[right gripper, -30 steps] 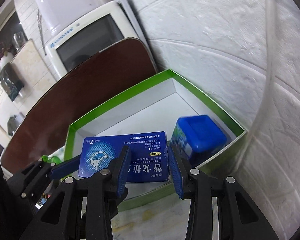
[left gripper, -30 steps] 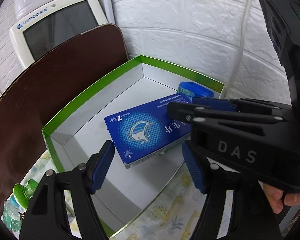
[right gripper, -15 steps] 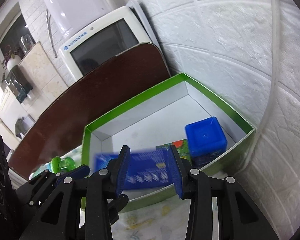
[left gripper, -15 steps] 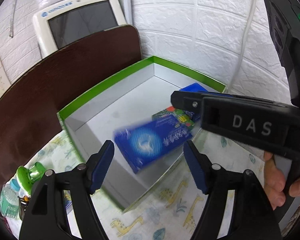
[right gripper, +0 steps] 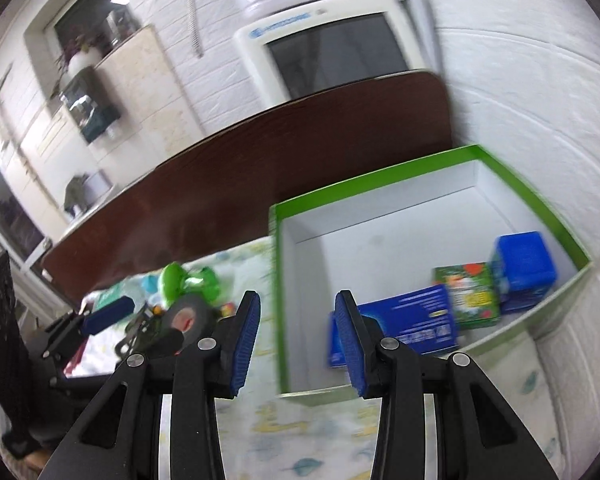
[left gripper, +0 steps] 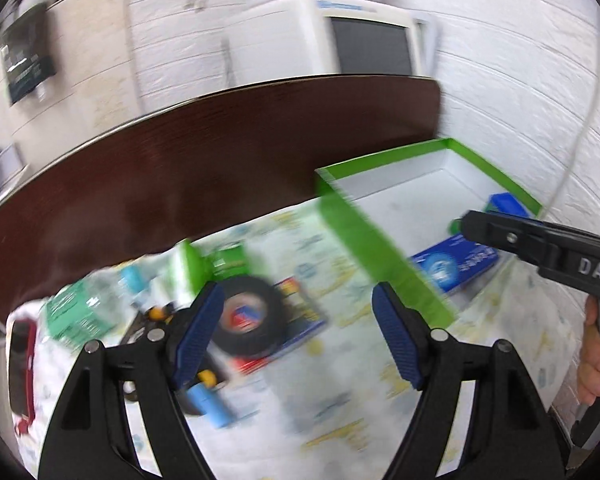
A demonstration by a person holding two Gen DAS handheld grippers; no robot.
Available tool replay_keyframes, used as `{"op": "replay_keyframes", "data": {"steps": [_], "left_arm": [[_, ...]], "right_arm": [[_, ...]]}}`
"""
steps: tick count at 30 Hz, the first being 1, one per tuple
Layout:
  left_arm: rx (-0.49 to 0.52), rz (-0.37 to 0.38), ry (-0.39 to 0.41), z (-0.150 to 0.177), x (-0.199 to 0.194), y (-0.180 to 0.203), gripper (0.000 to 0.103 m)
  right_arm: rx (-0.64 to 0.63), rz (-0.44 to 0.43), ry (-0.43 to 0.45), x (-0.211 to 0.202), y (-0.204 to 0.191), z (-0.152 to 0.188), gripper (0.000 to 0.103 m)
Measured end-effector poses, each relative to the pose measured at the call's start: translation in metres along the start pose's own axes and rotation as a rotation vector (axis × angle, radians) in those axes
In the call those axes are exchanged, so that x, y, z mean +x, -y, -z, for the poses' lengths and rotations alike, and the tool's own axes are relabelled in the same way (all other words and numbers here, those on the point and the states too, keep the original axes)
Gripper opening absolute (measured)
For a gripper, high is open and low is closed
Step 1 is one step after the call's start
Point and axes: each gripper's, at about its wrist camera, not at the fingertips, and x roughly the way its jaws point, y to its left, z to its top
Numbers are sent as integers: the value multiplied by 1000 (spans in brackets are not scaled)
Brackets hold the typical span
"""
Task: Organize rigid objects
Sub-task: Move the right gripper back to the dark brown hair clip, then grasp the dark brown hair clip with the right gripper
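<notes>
Left wrist view: left hand-held gripper point(left gripper: 298, 334) empty, jaws opening, w/ black tape roll point(left gripper: 246, 320) just ahead-left on the surface point(left gripper: 340, 420). Right hand-held gripper point(right gripper: 296, 340) partly open, nothing held. Green box point(right gripper: 278, 272) ahead-right holds blue carton point(right gripper: 412, 320). Step: between picks. Next prob. needs left centred over tape before closing.

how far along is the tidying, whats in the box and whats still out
Done: three items sit in the green-rimmed box: a flat blue carton, a small green packet and a blue tub. In hand: nothing; the left gripper is opening with nothing between its jaws, and the right gripper is empty. Left: the black tape roll and blurred clutter on the cloth.
</notes>
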Motion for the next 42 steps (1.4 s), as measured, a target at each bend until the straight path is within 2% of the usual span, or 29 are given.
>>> {"op": "replay_keyframes", "data": {"steps": [5, 8, 13, 20, 27, 33, 35, 38, 39, 42], "left_arm": [[-110, -75, -15, 31, -7, -55, 76], [-167, -88, -33, 48, -8, -82, 76], [-241, -41, -58, 71, -9, -112, 74], [-204, 23, -64, 93, -8, -123, 73], [-246, 59, -116, 101, 14, -142, 53], [-240, 82, -111, 97, 24, -146, 51], [-241, 83, -111, 95, 28, -147, 47], [-244, 99, -117, 94, 33, -146, 36], [-242, 102, -114, 93, 34, -145, 27], [-229, 100, -98, 90, 30, -140, 24]], "right_arm": [[-111, -73, -61, 22, -51, 13, 40], [-184, -117, -98, 37, -83, 23, 40], [-258, -182, -177, 64, -127, 37, 40], [-278, -207, -255, 98, -168, 46, 41], [-297, -199, -312, 125, -191, 53, 41], [-295, -199, -351, 146, -198, 55, 41], [-293, -212, -370, 156, -200, 58, 41], [-284, -238, -381, 164, -201, 59, 41], [-284, -244, -381, 165, -202, 59, 41], [-307, -243, -381, 164, -207, 58, 35]]}}
